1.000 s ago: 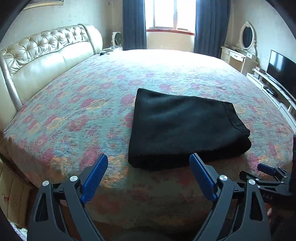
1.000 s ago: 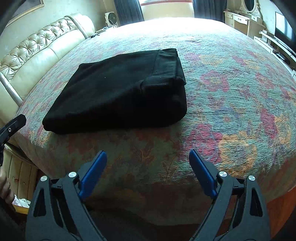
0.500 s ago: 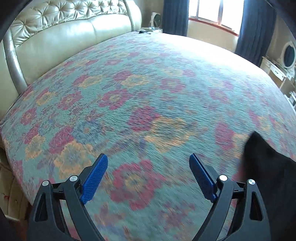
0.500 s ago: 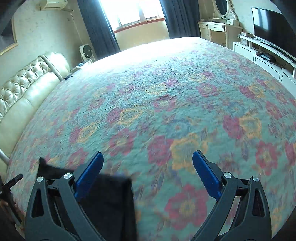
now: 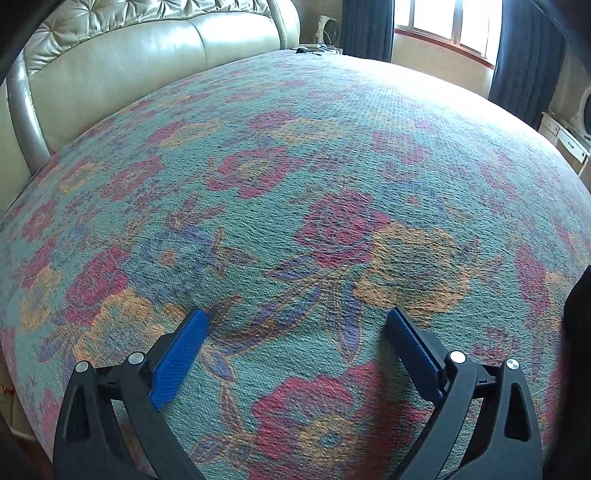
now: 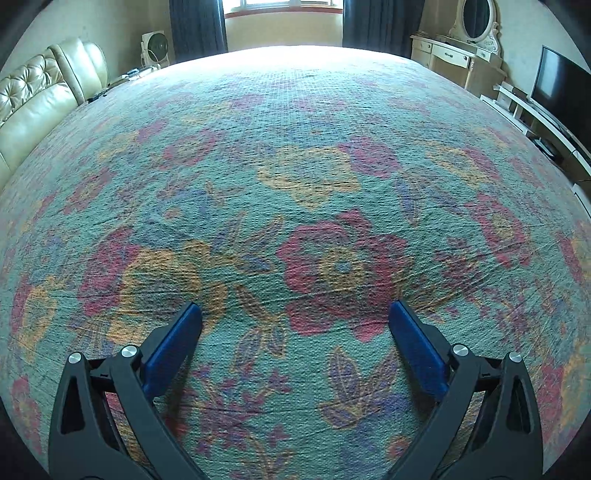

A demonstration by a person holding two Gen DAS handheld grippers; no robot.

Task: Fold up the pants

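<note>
The folded black pants (image 5: 577, 332) show only as a dark sliver at the right edge of the left wrist view; the right wrist view does not show them at all. My left gripper (image 5: 295, 314) hovers low over the floral bedspread (image 5: 295, 184), to the left of the pants. Its jaws are opening, and only bedspread lies between the blue pads (image 5: 177, 354). My right gripper (image 6: 295, 305) hangs over bare bedspread (image 6: 295, 166) as well. Its jaws are also opening, with nothing between its pads (image 6: 417, 350).
A cream tufted headboard (image 5: 129, 55) borders the bed on the left. Beyond the far edge are a window with dark curtains (image 6: 380, 22) and a small fan (image 6: 157, 44). A dresser with an oval mirror (image 6: 458, 55) and a TV (image 6: 557, 88) stand at the right.
Both grippers have drawn away from the folded pants, the left one leftward and the right one rightward. The pants have slid out of both views but for a sliver. Both jaws stand slightly wider.
</note>
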